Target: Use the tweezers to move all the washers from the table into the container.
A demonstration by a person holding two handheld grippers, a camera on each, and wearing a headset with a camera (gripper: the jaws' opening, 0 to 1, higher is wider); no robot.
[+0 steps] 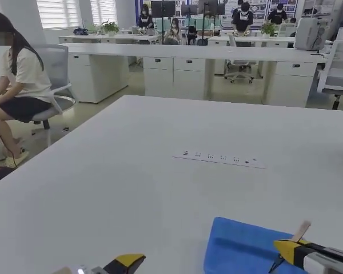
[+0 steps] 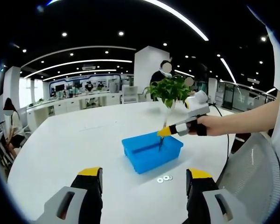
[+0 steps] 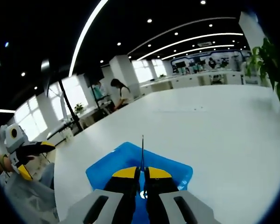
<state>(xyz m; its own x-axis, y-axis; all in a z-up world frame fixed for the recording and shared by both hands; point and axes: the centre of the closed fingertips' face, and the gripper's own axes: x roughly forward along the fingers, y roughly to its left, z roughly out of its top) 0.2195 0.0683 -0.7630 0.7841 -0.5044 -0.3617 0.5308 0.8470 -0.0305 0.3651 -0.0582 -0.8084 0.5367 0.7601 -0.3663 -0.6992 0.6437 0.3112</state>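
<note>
A blue container (image 2: 151, 151) stands on the white table (image 2: 84, 144); it also shows at the bottom right of the head view as the blue container (image 1: 243, 251). Two small washers (image 2: 164, 178) lie on the table just in front of it. My right gripper (image 3: 141, 171) is shut on thin tweezers (image 3: 142, 151), whose tips point down over the container (image 3: 107, 168). From the left gripper view, the right gripper (image 2: 177, 129) hangs above the container with the tweezers (image 2: 161, 141) reaching into it. My left gripper (image 2: 144, 179) is open, short of the washers, holding nothing.
A power strip (image 1: 220, 158) is set into the table's middle. A potted plant (image 2: 169, 91) stands beyond the container. A person (image 1: 17, 80) sits on a chair at the left, and more desks with people fill the back of the room.
</note>
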